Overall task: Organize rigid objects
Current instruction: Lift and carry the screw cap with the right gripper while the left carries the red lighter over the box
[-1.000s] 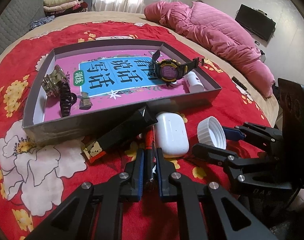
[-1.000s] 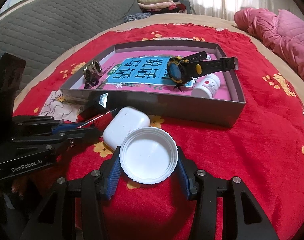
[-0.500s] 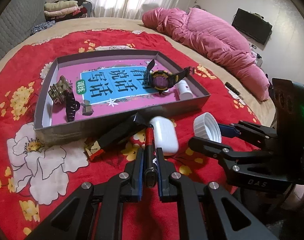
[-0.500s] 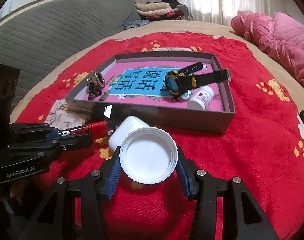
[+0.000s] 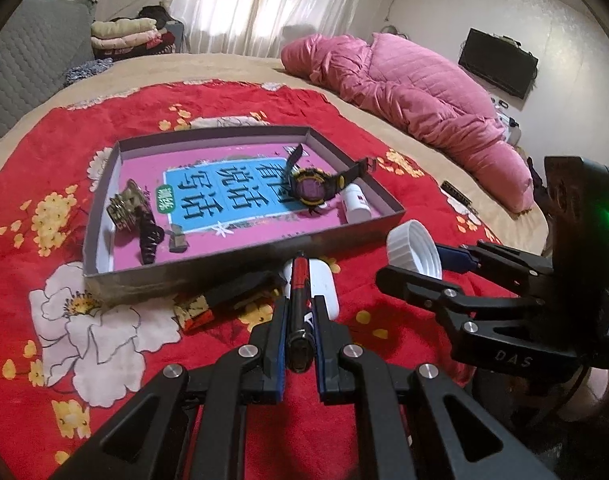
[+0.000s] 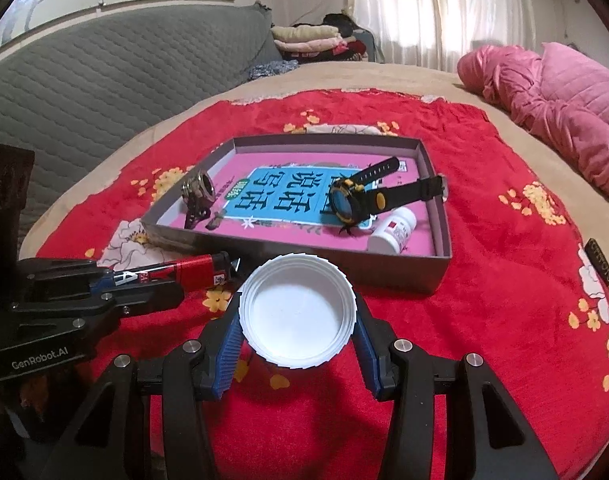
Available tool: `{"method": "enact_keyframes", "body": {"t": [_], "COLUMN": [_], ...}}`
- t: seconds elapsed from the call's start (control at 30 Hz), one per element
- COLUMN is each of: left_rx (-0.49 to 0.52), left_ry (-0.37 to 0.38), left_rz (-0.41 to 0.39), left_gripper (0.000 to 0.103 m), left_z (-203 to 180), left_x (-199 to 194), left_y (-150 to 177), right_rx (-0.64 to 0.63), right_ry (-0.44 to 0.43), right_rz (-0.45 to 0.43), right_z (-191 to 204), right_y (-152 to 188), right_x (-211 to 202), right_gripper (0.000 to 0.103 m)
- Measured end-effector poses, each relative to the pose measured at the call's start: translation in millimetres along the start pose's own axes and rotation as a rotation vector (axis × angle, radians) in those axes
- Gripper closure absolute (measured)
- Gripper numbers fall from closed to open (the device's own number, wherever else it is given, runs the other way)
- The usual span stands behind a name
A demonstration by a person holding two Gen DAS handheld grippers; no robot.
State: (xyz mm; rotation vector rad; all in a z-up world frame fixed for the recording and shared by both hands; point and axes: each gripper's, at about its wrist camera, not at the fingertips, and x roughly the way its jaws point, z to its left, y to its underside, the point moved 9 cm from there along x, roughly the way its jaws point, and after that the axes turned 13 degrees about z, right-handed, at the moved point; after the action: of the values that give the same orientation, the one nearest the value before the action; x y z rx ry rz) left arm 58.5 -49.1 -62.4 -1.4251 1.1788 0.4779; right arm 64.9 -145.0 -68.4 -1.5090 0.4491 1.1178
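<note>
Red flowered cloth covers the bed, and a grey tray [image 5: 356, 184] lies on it ahead of both tools.

From the left wrist view, the left gripper [image 5: 300, 330] is clamped narrowly on a red and black pen [image 5: 299, 300], which runs forward between the jaws. A second ago the pen was down among the white earbud case [image 5: 324, 284] and the black tube [image 5: 240, 290]; now it is lifted clear of them, so I judge it ready to go into the tray.

From the right wrist view, the right gripper [image 6: 297, 334] holds a white lid [image 6: 297, 316] between its blue pads, hollow side toward the camera. It has also risen from the cloth. The tray's near wall lies just beyond the jaws.
</note>
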Motion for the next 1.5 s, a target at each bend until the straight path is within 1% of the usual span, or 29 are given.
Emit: {"method": "enact_keyframes", "body": {"t": [0.2, 0.47, 0.57, 0.67, 0.8, 1.2, 1.3, 1.5], "left_rx": [-0.02, -0.053, -0.053, -0.055, -0.055, -0.124, -0.15, -0.184], "left_ry": [-0.014, -0.038, -0.054, -0.054, -0.066, -0.069, -0.059, -0.075], "left_rz": [-0.06, -0.094, -0.091, -0.086, -0.102, -0.138, -0.135, -0.132], "left_gripper": [0.092, 0.092, 0.092, 0.092, 0.092, 0.092, 0.092, 0.092], "left_z": [8.0, 18.8, 20.9, 21.4, 21.6, 38.9, 45.0, 56.0], "left_x": [-14.4, -22.5, -21.9, -20.3, -23.5, -17.9, -13.2, -9.0], "left_y": [-7.9, -14.0, -14.7, -14.3, -17.7, -36.7, -39.7, -43.9], "right_rx": [-0.003, -0.007, -0.015, -0.04, -0.054, -0.02, -0.002, 0.011], "right_ry": [0.005, 0.012, 0.021, 0.043, 0.057, 0.087, 0.092, 0.113], "right_rz": [-0.015, -0.043, -0.058, -0.073, -0.087, -0.087, -0.085, -0.09], "right_z": [1.2, 4.9, 7.7, 11.5, 14.9, 7.5, 4.3, -0.9], "right_y": [-3.8, -12.4, -16.3, -19.9, -24.1, -37.8, -43.4, -55.6], "right_x": [-5.1, -12.4, -16.0, -19.1, -22.2, -17.5, -15.3, -13.3], "right_gripper": [0.052, 0.052, 0.052, 0.052, 0.052, 0.052, 0.052, 0.052]}}
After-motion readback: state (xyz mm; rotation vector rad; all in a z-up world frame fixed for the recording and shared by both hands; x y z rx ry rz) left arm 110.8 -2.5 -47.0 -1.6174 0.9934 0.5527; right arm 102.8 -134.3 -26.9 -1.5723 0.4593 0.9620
